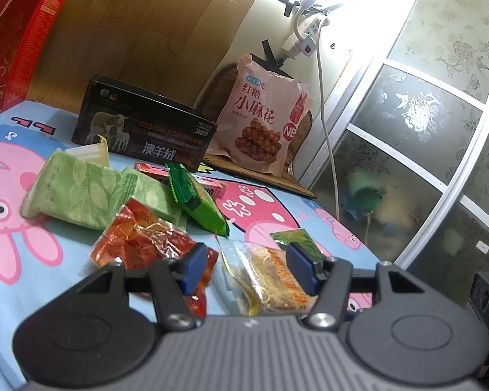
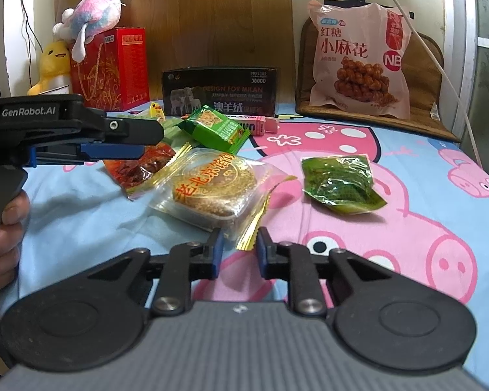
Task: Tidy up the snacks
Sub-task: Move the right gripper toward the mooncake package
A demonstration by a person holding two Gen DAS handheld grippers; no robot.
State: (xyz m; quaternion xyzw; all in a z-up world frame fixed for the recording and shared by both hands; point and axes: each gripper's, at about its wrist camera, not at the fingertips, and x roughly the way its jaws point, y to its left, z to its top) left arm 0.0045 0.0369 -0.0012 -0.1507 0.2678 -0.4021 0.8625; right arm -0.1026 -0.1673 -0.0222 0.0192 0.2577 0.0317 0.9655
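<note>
Snacks lie on a cartoon-pig bedsheet [image 2: 407, 244]. A clear-wrapped sesame cake [image 2: 216, 187] sits in the middle, with a red snack packet [image 2: 140, 166] on its left and a dark green packet [image 2: 340, 181] on its right. Behind are a bright green packet [image 2: 215, 128] and a pink box [image 2: 260, 124]. My left gripper [image 1: 244, 268] is open, its fingers over the red packet [image 1: 146, 241] and the cake [image 1: 274, 280]; it also shows in the right wrist view [image 2: 140, 143]. My right gripper [image 2: 236, 254] is open, just before the cake wrapper's gold edge.
A black box [image 2: 221, 91], a red gift box [image 2: 114, 68] with plush toys [image 2: 91, 9] and a large pink twist-snack bag [image 2: 358, 62] stand at the back. Pale green packets [image 1: 81, 189] lie left. A glass door [image 1: 423, 130] and a white cable [image 1: 326, 114] are right.
</note>
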